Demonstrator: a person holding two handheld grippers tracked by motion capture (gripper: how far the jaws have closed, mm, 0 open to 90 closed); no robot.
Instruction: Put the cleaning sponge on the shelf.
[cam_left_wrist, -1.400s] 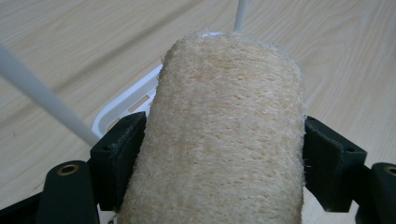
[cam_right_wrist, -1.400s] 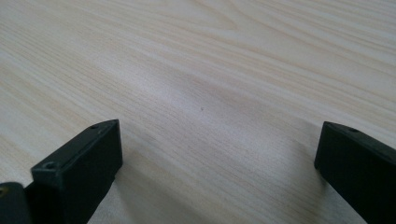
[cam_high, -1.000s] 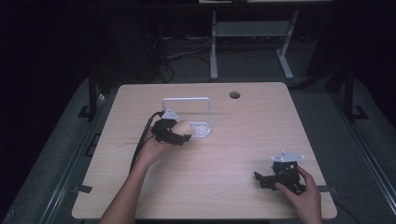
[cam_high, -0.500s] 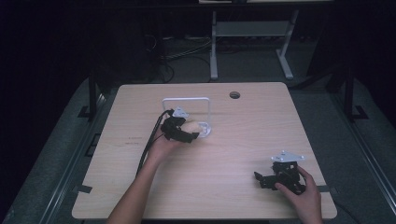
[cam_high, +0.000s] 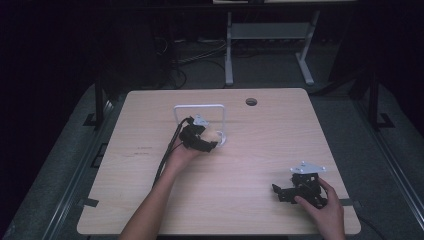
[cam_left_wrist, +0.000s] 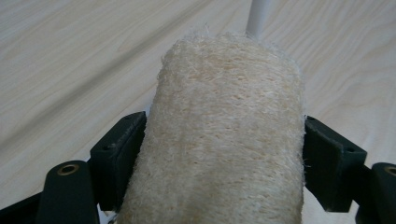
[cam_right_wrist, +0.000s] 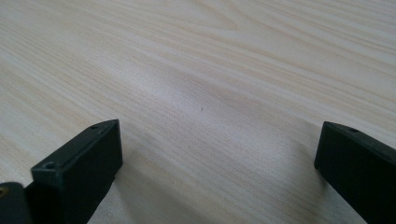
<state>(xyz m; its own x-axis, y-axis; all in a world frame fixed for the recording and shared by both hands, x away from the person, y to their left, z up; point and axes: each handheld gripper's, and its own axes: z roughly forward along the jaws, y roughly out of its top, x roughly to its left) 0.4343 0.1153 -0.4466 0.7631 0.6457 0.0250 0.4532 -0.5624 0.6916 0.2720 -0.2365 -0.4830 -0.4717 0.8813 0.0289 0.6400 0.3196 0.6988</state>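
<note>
My left tool (cam_high: 209, 142) is pinching a rough, pale loofah sponge (cam_left_wrist: 224, 135). One black jaw presses on each side of it, so I have a good hold. I hold it near the middle of the worktop (cam_high: 260, 150), right next to a white wire stand (cam_high: 200, 107). In the left gripper view a thin white post of that stand shows just past the sponge's far end. I cannot tell if they touch.

My right tool (cam_high: 285, 192) sits low at the near right part of the worktop, well apart from the sponge. Its jaws are spread wide with nothing between them, just bare wood.

No one told me the job, so I can only guess. The picking up looks done. I think what is left is to put the sponge on or by the stand.

I see no words, labels or brand names on anything.
</note>
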